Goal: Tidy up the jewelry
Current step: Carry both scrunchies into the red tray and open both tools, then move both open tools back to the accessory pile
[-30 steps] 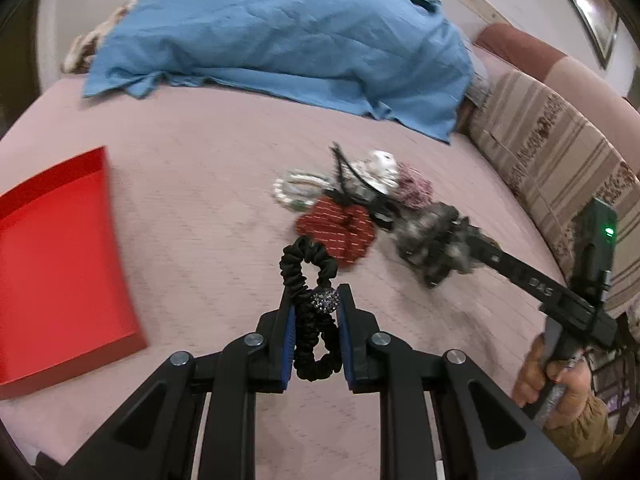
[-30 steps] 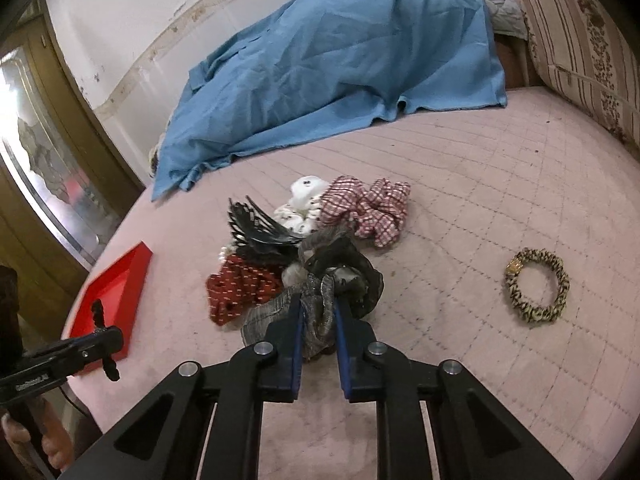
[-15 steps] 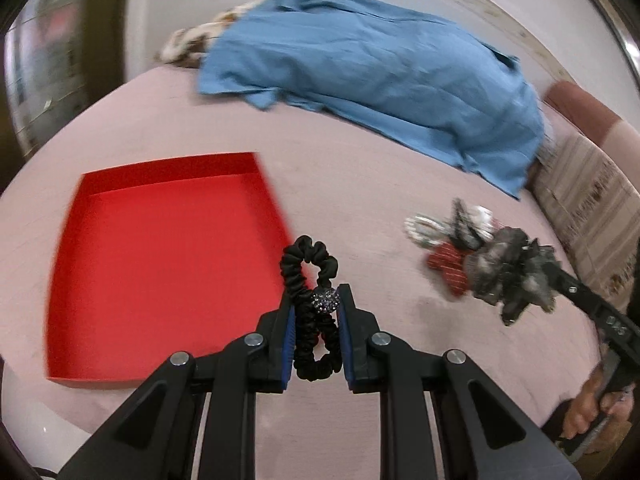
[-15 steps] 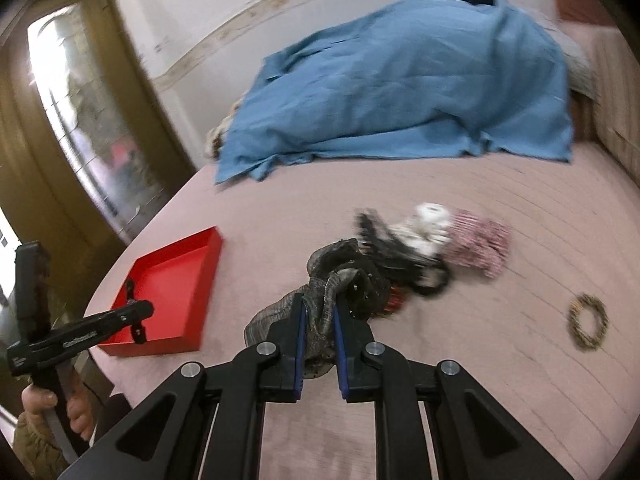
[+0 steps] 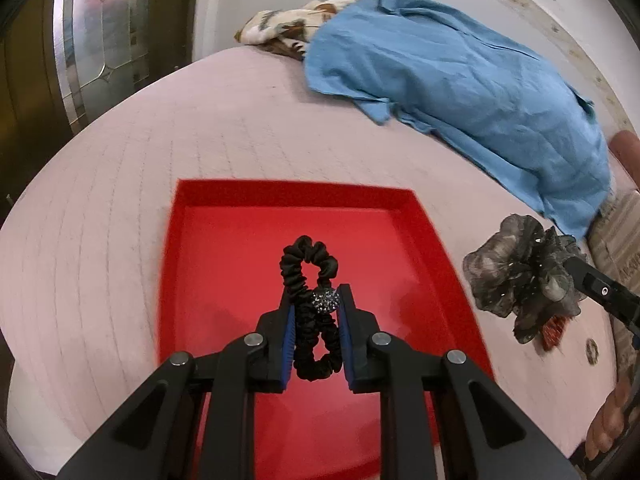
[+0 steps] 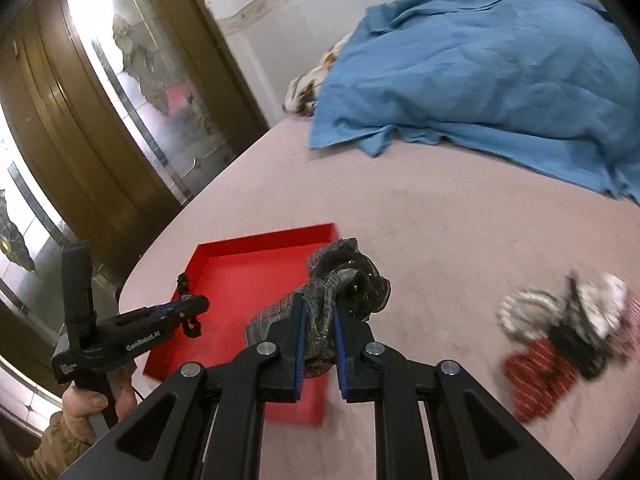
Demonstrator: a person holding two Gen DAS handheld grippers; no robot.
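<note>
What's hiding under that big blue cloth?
A patterned cream-and-brown fabric pokes out from under the blue cloth at its far end. The cloth bulges over something bulky on the pink bed cover, but the rest is covered, so I can't tell what.

Your left wrist camera looks down along its own two fingers, close above the red tray (image 5: 224, 248), which fills the middle of the view. Far behind lies the blue cloth (image 5: 460, 80).

Your right wrist camera looks down from farther back and to the side, so the red tray (image 6: 244, 276) sits small at the left.

Both views share the tray, the pink bed cover (image 5: 120, 184), the blue cloth (image 6: 480, 72) and the glass door (image 6: 132, 60). Each camera also catches the other gripper at its edge.
</note>
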